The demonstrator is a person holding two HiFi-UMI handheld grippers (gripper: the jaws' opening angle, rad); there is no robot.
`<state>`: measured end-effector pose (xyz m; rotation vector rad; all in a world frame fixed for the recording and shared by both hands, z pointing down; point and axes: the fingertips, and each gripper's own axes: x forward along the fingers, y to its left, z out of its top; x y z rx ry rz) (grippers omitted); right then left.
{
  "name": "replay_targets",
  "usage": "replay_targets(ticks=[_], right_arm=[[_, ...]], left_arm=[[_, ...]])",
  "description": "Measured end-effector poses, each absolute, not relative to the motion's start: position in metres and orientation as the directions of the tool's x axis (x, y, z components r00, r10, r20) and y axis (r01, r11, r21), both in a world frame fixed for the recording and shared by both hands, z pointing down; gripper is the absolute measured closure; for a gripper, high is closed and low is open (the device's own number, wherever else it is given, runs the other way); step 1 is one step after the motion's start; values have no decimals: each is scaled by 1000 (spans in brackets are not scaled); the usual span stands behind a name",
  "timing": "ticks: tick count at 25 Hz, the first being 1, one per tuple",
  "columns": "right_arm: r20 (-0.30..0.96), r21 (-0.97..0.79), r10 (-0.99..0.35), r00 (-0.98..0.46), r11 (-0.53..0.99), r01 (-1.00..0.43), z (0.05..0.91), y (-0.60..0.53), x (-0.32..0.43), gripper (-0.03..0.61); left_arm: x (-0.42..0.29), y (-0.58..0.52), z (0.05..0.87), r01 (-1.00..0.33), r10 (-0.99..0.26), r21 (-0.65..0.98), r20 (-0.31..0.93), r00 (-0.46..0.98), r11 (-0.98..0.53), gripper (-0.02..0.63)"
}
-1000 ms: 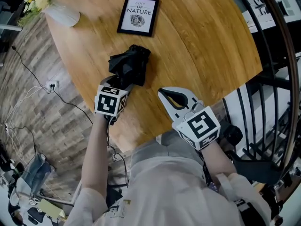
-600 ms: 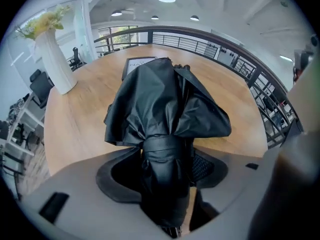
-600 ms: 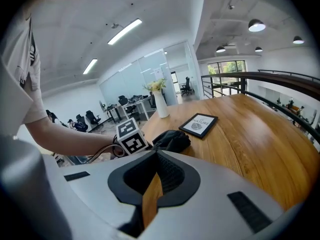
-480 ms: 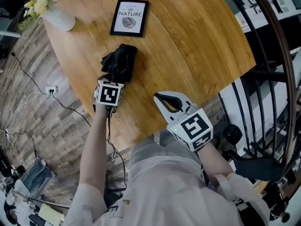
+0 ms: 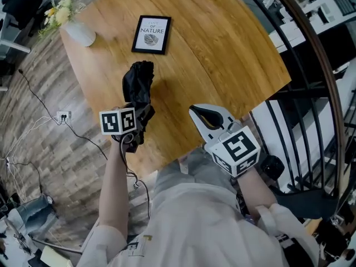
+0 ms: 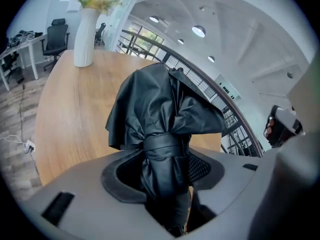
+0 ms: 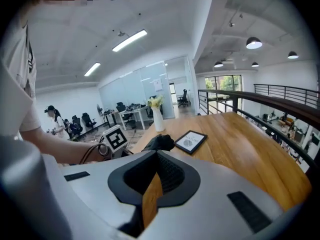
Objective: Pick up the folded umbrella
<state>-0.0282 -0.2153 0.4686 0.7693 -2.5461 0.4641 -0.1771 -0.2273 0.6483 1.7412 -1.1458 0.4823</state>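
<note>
Now your left gripper (image 5: 143, 112) is closing on the folded umbrella (image 5: 138, 81), which points lengthwise straight ahead; your right gripper (image 5: 194, 111) is closed and empty.

Black umbrella (image 5: 138, 85), brown wood-grain table (image 5: 222, 54), white vase (image 5: 79, 34), yellow flowers (image 5: 60, 14), black-framed white picture (image 5: 151, 34).

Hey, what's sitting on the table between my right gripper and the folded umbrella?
Nothing: in the head view, only bare wooden tabletop lies between the right gripper and the folded umbrella.
</note>
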Motion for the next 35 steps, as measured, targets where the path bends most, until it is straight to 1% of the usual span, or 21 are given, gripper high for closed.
replay_targets(ticks=[3, 7, 12, 16, 19, 24, 30, 35], right_arm=[[382, -230, -454, -805, 797, -558, 414, -212, -29, 551], [264, -142, -493, -829, 830, -539, 339, -206, -28, 551], [134, -54, -523, -842, 844, -533, 264, -199, -16, 551], [44, 1, -540, -840, 841, -541, 216, -194, -5, 551], [-17, 29, -552, -834, 833, -552, 196, -179, 9, 551], [-87, 61, -574, -814, 813, -580, 160, -164, 30, 551], [-104, 59, -594, -798, 797, -601, 152, -156, 46, 551], [-105, 35, -588, -802, 804, -594, 163, -146, 46, 551]], left_arm=[[-176, -226, 597, -843, -570, 525, 659, 490, -118, 380], [-187, -225, 511, -836, -708, 524, 527, 470, -165, 380], [-203, -218, 399, -869, -847, 436, 347, 402, -234, 380], [-208, -206, 322, -895, -911, 349, 199, 360, -278, 379], [-203, -183, 286, -912, -934, 282, 112, 340, -298, 379], [-187, -149, 230, -898, -921, 209, -57, 384, -387, 379], [-175, -115, 200, -896, -895, 101, -165, 413, -432, 379], [-169, -89, 200, -884, -868, 77, -246, 431, -461, 378]])
